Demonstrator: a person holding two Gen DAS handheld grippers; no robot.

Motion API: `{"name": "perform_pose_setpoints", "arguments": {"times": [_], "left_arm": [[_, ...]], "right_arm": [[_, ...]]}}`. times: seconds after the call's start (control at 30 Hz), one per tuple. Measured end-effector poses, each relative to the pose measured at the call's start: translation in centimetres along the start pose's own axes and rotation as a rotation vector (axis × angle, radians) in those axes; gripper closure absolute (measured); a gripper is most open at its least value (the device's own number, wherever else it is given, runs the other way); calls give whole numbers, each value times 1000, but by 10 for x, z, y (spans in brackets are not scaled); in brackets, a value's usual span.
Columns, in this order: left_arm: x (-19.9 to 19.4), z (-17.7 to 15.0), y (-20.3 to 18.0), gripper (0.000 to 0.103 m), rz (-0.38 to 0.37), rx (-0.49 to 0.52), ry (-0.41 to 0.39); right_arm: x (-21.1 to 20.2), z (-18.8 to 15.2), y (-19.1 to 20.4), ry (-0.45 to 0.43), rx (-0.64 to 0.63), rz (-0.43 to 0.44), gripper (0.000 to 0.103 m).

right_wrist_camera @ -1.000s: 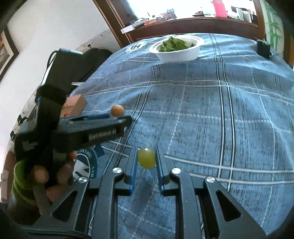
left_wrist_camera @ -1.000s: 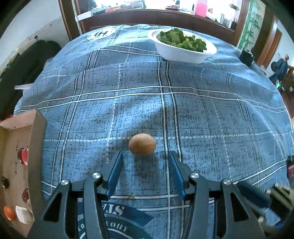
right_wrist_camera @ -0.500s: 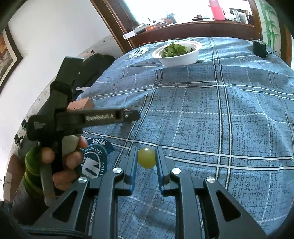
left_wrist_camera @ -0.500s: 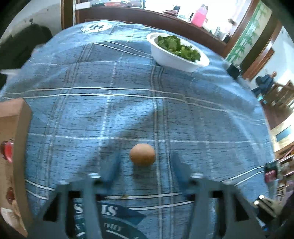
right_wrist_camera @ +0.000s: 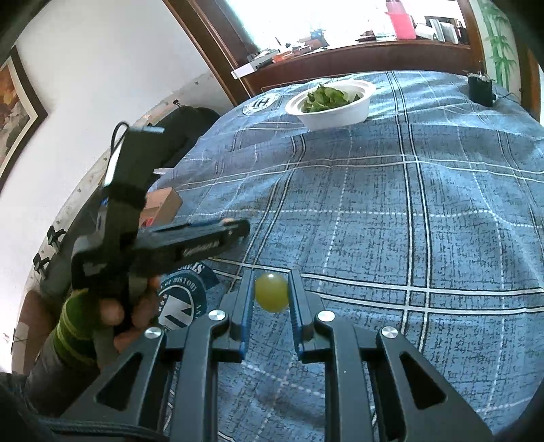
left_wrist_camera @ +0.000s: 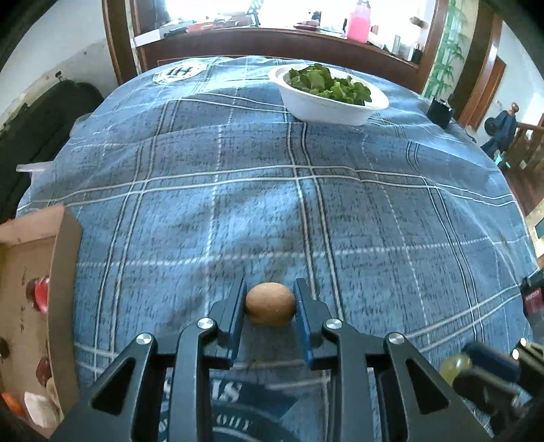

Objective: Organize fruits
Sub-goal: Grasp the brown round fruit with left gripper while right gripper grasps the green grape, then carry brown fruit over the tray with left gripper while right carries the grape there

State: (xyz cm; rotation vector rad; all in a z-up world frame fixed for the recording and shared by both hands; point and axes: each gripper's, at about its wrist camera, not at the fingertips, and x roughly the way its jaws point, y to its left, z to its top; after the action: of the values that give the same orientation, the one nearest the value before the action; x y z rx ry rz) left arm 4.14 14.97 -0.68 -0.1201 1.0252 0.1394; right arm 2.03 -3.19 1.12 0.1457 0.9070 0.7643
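A brown oval fruit [left_wrist_camera: 270,303] sits between the blue pads of my left gripper [left_wrist_camera: 271,299], which is shut on it just above the blue plaid cloth [left_wrist_camera: 306,204]. My right gripper [right_wrist_camera: 271,292] is shut on a round green grape [right_wrist_camera: 271,293], held above the cloth. That grape [left_wrist_camera: 455,368] and the right gripper's tip also show at the lower right of the left wrist view. The left gripper's body [right_wrist_camera: 163,244] and the hand holding it fill the left side of the right wrist view. A cardboard box [left_wrist_camera: 37,292] with red fruits stands at the left.
A white bowl of green leaves [left_wrist_camera: 328,93] stands at the far side of the table. A small black object [right_wrist_camera: 480,89] rests near the far right edge. A dark wooden ledge with a pink bottle [left_wrist_camera: 357,20] runs behind the table. A black bag [left_wrist_camera: 37,122] lies far left.
My left gripper moved forward and shut on the brown fruit, which lay on the cloth ahead of its open fingers before. The right gripper kept hold of the grape.
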Motion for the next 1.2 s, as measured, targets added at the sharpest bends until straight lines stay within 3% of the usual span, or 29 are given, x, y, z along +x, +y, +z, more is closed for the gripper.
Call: {"name": "perform_pose_setpoints", "arguments": {"times": [0.1, 0.57, 1.2], "left_arm": [[-15, -9, 5, 76, 6, -1, -14], [-86, -41, 44, 77, 261, -35, -128], [-125, -75, 110, 76, 366, -134, -173]], "right_arm": [[-2, 2, 8, -7, -12, 3, 82], [8, 9, 59, -13, -89, 22, 82], [38, 18, 146, 18, -216, 105, 81]]}}
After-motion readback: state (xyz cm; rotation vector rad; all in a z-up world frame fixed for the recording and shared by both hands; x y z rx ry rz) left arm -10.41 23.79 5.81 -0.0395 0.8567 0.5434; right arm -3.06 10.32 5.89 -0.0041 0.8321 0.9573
